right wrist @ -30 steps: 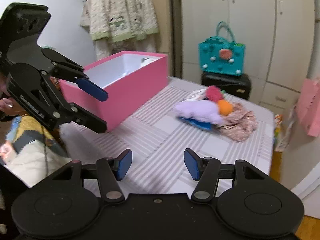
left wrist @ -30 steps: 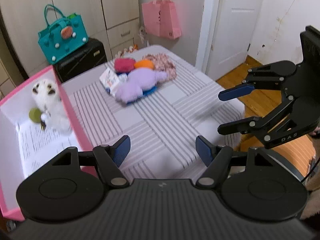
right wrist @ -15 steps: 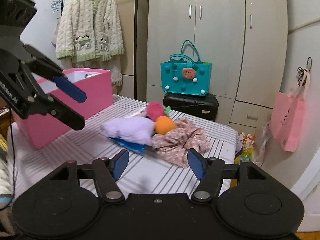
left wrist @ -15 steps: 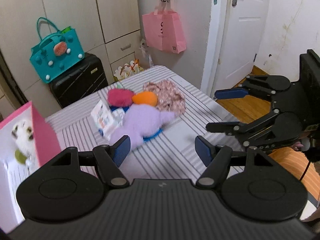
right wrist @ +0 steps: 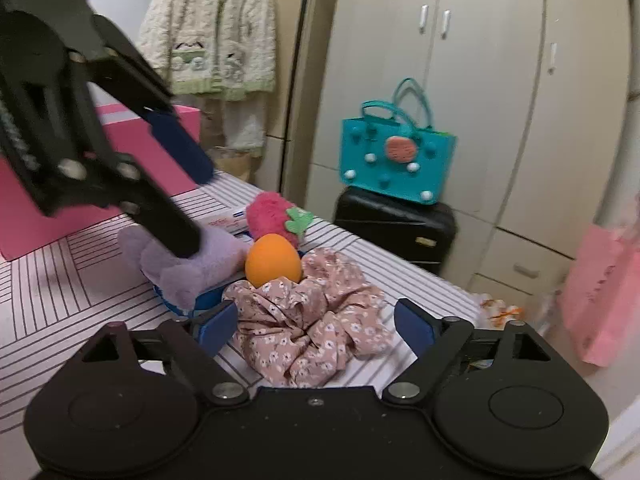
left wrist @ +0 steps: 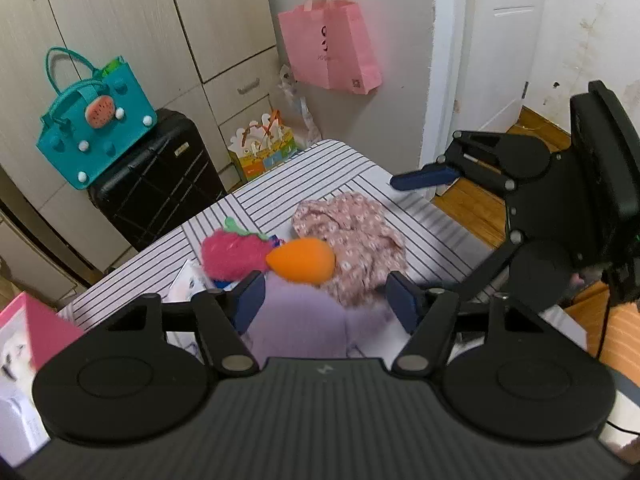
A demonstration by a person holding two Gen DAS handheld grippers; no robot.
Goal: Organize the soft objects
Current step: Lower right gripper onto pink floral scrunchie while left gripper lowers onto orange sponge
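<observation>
Two claws close in on one small heap of soft things on the striped worktop (left wrist: 344, 168). The left claw (left wrist: 324, 300) stands directly over the lilac plush toy (left wrist: 304, 328), whose body runs lengthwise away from the claw toward the orange plush egg (left wrist: 302, 260) and the pink fuzzy strawberry (left wrist: 232, 254). Its jaws are closing, with the plush between them, but the pads do not look pressed into it yet, so it is released for now. The right claw (right wrist: 316, 322) faces the crumpled floral cloth (right wrist: 308, 332), which lies straight ahead between its fingertips; its jaws are opening wide and grip nothing. From the right wrist view, the egg rests against the far edge of the cloth, and the lilac plush lies to its left on something blue. The pink storage box (right wrist: 120, 168) sits farther left on the worktop. Judging by position, the left hand is nearer the plush, the right nearer the cloth.
</observation>
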